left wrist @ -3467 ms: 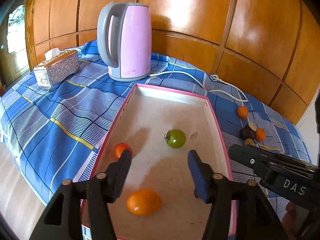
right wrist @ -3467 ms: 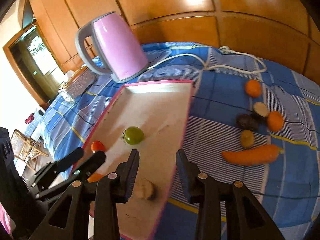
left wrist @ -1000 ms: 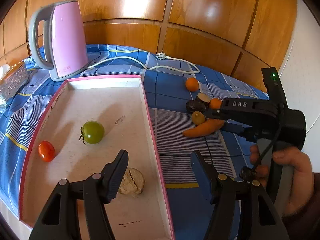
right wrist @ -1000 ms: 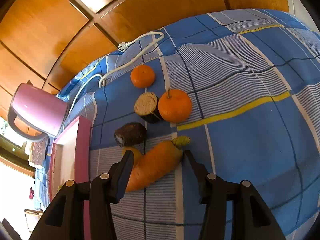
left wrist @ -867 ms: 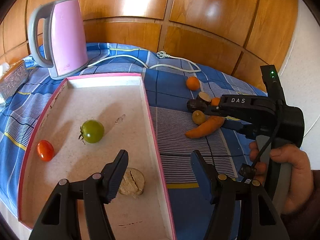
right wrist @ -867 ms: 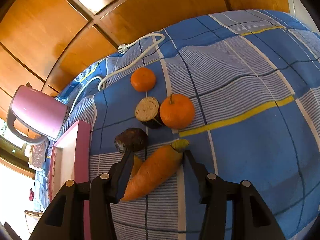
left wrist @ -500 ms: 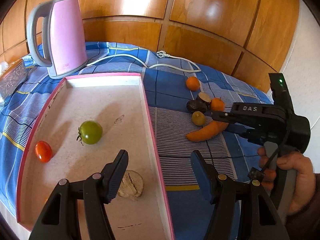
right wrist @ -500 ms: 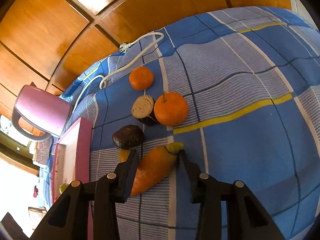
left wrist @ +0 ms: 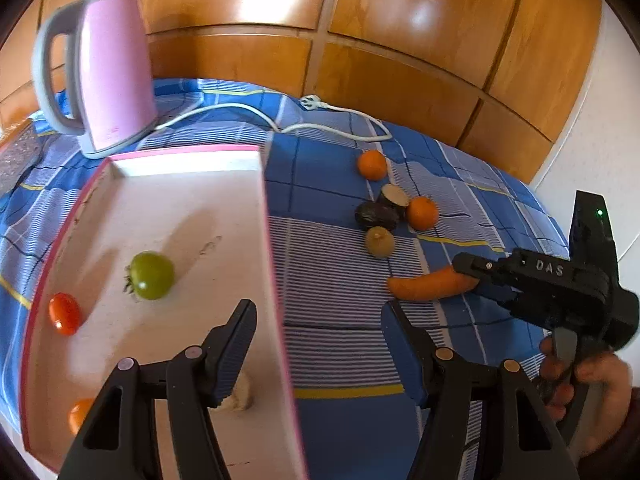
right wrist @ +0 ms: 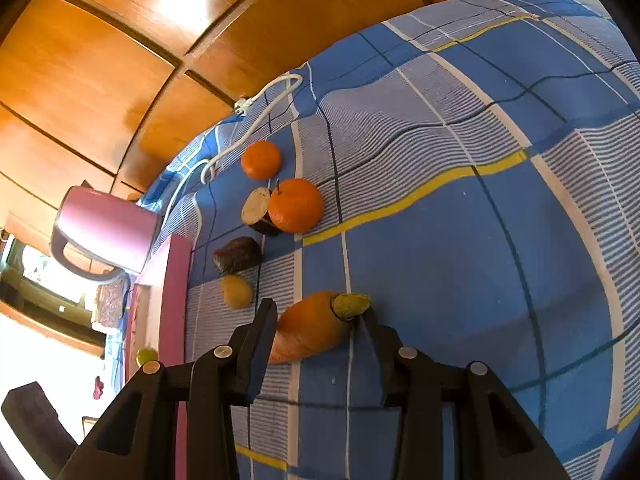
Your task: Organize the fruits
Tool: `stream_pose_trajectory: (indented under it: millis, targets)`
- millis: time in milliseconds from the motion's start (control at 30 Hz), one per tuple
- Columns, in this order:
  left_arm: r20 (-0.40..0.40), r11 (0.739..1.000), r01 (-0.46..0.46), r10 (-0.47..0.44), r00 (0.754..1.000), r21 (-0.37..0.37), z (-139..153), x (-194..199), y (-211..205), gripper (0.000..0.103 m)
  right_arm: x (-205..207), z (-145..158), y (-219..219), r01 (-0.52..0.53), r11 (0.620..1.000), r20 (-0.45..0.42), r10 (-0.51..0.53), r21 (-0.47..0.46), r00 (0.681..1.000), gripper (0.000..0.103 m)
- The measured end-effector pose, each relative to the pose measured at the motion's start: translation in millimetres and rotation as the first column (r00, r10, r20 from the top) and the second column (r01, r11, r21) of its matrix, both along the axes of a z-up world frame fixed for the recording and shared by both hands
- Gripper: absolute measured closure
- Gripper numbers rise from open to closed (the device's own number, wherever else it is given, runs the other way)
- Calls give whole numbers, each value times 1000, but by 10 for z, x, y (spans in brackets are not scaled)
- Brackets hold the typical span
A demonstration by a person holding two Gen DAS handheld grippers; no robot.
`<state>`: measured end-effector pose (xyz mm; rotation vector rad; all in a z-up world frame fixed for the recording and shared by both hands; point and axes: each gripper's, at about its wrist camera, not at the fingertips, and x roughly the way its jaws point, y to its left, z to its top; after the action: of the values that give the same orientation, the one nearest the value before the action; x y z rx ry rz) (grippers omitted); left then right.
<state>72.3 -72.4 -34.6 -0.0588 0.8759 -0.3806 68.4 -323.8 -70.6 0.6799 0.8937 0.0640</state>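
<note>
An orange carrot [right wrist: 310,330] lies on the blue checked cloth, and my right gripper [right wrist: 316,314] is shut on its thick end; both fingers press its sides. The left wrist view shows the same grip, with the carrot [left wrist: 428,286] sticking out left of the right gripper [left wrist: 466,270]. My left gripper [left wrist: 317,312] hangs open and holds nothing, over the right rim of the pink-edged tray [left wrist: 272,240]. In the tray are a green tomato [left wrist: 151,275], a red tomato [left wrist: 64,314], an orange fruit [left wrist: 80,414] and a beige piece [left wrist: 240,396], partly hidden by a finger.
Beyond the carrot lie two tangerines [left wrist: 372,165] [left wrist: 423,213], a dark fruit [left wrist: 376,216], a cut piece [left wrist: 394,196] and a small yellowish fruit [left wrist: 379,242]. A pink kettle [left wrist: 104,72] stands behind the tray, its white cord [left wrist: 280,120] trailing right. A person's hand [left wrist: 592,380] holds the right gripper.
The right gripper's jaws have narrowed from standing apart around the carrot to pressing on it, and it has shifted toward the lower right in the left wrist view. The left gripper stays open.
</note>
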Motion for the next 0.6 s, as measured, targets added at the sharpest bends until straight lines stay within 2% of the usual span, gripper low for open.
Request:
stream_pose_trajectory:
  millis: [67, 267, 500, 600]
  targets:
    - [-13, 1000, 10, -10, 1000, -3, -4, 53, -83, 39, -23, -2, -18, -6, 1000, 2, 6, 5, 1000, 63]
    - [-28, 1000, 25, -25, 999, -12, 6, 250, -302, 53, -55, -22, -67, -73, 997, 12, 73, 14, 997, 63]
    - [-7, 998, 59, -59, 998, 3, 4, 407, -596, 53, -56, -23, -90, -129, 992, 13, 129, -4, 992, 63]
    - [-38, 998, 69, -68, 997, 2, -86, 528, -711, 57, -62, -29, -98, -132, 991, 17, 132, 2, 991, 63]
